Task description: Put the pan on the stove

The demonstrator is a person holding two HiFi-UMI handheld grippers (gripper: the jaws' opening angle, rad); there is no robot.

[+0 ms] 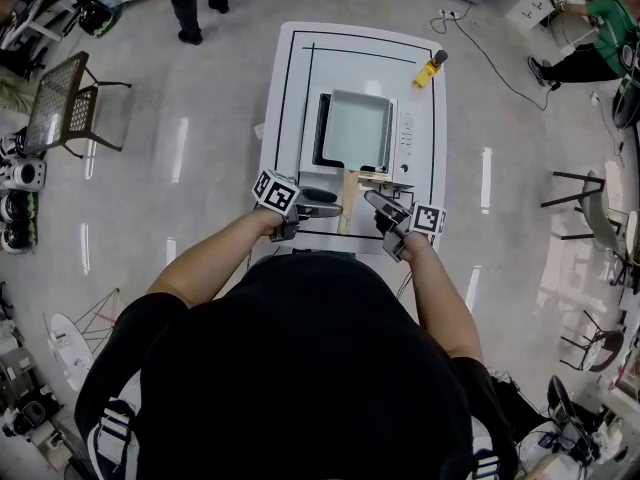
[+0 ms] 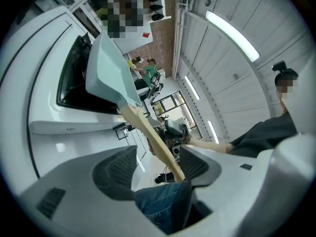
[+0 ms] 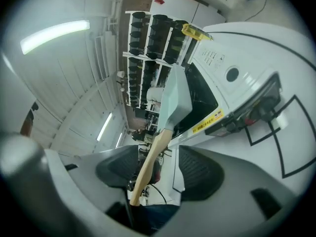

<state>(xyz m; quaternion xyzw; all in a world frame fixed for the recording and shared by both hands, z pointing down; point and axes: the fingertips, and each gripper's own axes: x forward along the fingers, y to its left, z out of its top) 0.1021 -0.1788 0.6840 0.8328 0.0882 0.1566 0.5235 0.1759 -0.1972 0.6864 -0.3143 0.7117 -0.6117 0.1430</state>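
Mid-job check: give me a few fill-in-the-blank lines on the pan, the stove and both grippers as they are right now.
1. The square thing on the black top of the stove is the ____.
2. Its long handle points toward the person and is made of ____.
3. The handle shows between the jaws of the left gripper and of the right gripper, yet neither clamps it: both grippers are ____.

Missing words: pan; wood; open.
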